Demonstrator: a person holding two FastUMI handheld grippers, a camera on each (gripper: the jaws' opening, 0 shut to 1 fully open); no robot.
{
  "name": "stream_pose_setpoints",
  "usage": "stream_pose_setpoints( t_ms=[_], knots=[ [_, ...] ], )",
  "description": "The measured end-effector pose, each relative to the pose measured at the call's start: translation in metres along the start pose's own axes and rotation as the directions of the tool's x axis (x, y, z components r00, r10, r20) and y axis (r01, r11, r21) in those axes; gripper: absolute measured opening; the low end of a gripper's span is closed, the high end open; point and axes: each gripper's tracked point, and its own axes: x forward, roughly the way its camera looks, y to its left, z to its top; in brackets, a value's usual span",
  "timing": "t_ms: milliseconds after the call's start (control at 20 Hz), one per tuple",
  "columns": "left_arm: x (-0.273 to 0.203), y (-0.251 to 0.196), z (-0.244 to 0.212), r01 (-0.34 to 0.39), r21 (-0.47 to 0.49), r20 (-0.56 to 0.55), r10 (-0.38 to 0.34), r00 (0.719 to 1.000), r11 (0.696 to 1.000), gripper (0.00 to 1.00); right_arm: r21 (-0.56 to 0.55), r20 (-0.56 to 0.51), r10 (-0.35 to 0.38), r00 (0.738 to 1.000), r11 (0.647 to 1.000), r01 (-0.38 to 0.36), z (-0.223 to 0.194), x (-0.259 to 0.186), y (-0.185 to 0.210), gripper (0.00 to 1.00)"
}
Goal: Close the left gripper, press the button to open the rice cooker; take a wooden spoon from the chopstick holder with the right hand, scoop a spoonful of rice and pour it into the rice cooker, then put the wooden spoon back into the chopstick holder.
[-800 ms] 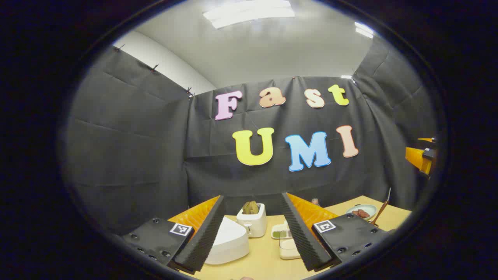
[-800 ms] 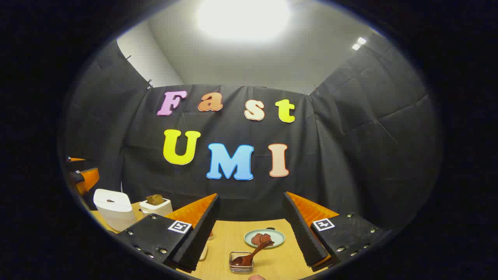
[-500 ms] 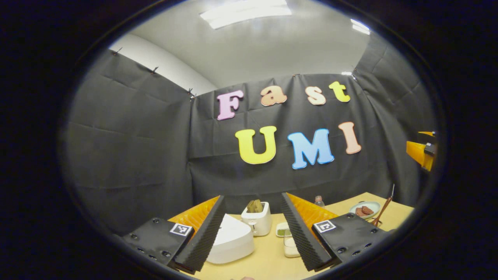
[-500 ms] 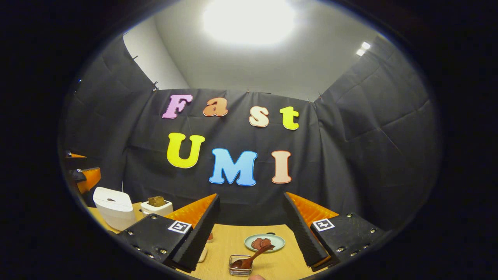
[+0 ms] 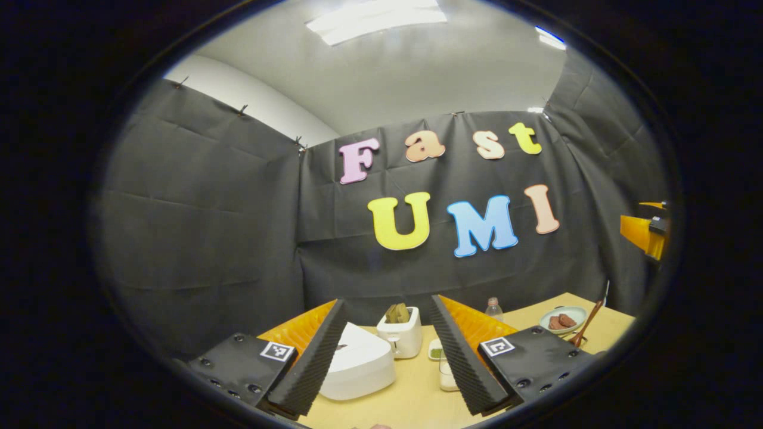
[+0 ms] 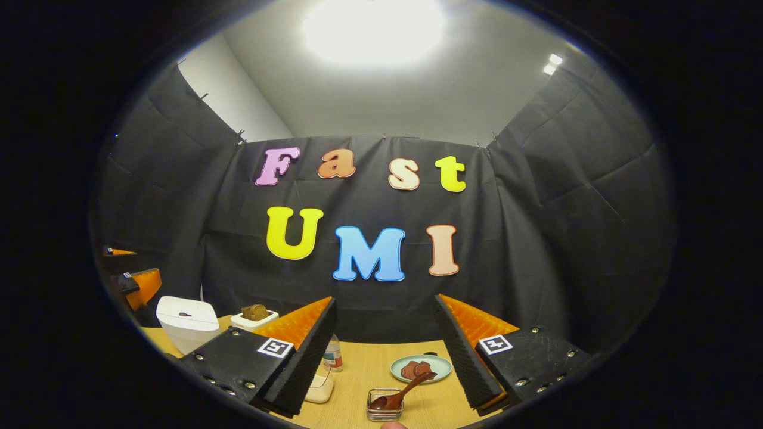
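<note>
Where the left gripper view meets its lower edge, the left gripper (image 5: 387, 357) hides part of the white rice cooker (image 5: 360, 363), whose lid is down on the table (image 5: 411, 396). Its fingers stand wide apart and hold nothing. Behind the cooker a white toaster (image 5: 402, 336) carries what may be bread, too small to be sure. A pale container (image 5: 446, 376) is half covered by one finger, and a small bottle (image 5: 493, 308) stands farther back. At the far right the other gripper's body is cut off by the edge.

In the right gripper view, the right gripper (image 6: 387, 357) is also spread wide and empty. Between its fingers, low in the view, the wooden spoon (image 6: 400, 393) leans in the wire chopstick holder (image 6: 384, 412), bowl down, its handle reaching towards a pale green plate (image 6: 421, 368) of brown food. The holder's base is cut off. The table is light wood, black cloth walls the booth, and ceiling lights glare overhead.
</note>
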Motion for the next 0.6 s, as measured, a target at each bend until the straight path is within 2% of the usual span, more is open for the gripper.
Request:
stream_pose_setpoints(
  t_ms=[100, 150, 200, 250, 600],
  knots=[
    [-0.001, 0.000, 0.004, 0.004, 0.012, 0.008, -0.004, 1.000, 1.000, 0.98, 0.001, -0.003, 0.005, 1.000, 1.000, -0.005, -0.001, 0.000, 0.000, 0.97],
    [-0.002, 0.001, 0.007, 0.005, 0.017, 0.012, -0.005, 1.000, 1.000, 0.91, 0.002, -0.004, 0.009, 1.000, 1.000, -0.008, -0.001, -0.001, 0.000, 0.97],
    [-0.003, 0.000, 0.009, 0.005, 0.018, 0.013, -0.006, 1.000, 1.000, 0.91, 0.002, -0.005, 0.009, 1.000, 1.000, -0.009, -0.001, -0.001, -0.001, 0.98],
    [-0.005, 0.000, 0.011, 0.005, 0.017, 0.013, -0.005, 1.000, 1.000, 0.98, 0.002, -0.007, 0.009, 1.000, 1.000, -0.009, -0.002, -0.001, -0.002, 0.97],
    [-0.007, 0.001, 0.010, -0.005, -0.006, -0.009, 0.005, 1.000, 1.000, 0.97, 0.010, -0.019, -0.015, 1.000, 1.000, 0.015, -0.006, -0.005, -0.008, 0.97]
  ],
)
